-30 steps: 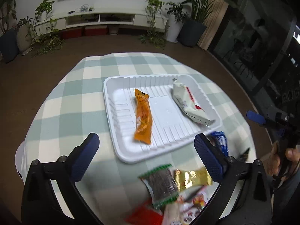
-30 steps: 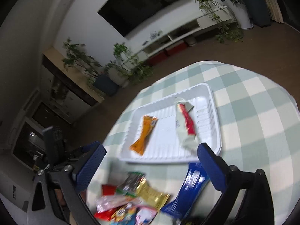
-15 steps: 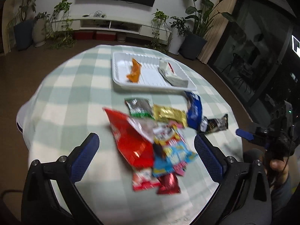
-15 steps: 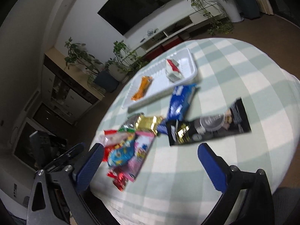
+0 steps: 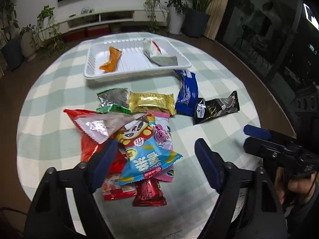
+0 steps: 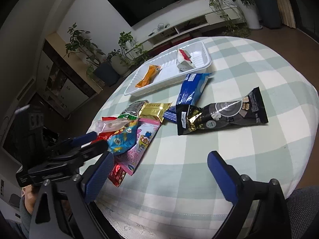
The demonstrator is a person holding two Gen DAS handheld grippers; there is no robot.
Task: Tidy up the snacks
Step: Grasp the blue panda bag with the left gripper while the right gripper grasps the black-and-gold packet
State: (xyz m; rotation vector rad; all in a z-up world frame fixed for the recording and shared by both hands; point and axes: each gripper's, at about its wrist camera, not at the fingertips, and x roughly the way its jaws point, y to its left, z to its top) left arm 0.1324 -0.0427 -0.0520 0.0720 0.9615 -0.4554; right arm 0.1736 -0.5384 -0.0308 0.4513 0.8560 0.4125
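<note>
A white tray (image 5: 137,73) at the far side of the table holds an orange packet (image 5: 111,61) and a white-and-red packet (image 5: 157,53). Nearer lies a loose pile: a red bag (image 5: 89,141), a gold packet (image 5: 151,103), a pink packet (image 5: 162,133) and a blue cartoon packet (image 5: 147,159). My left gripper (image 5: 155,165) hovers over the blue cartoon packet with its jaws closing; the packet lies between the fingers and the pads are clear of it. My right gripper (image 6: 159,177) stands open over bare cloth, short of a black packet (image 6: 221,113) and a dark blue packet (image 6: 191,91).
The round table carries a green-and-white checked cloth (image 6: 249,63). A green-edged silver packet (image 5: 113,99) and small red packets (image 5: 149,193) also lie in the pile. Potted plants (image 5: 191,10) and a low TV shelf (image 5: 103,18) stand beyond the table. A hand (image 5: 295,185) holds the right gripper.
Both grippers have drawn back from the tray toward the near side of the table, bringing the snack pile into view. The left jaws stand narrower than before.
</note>
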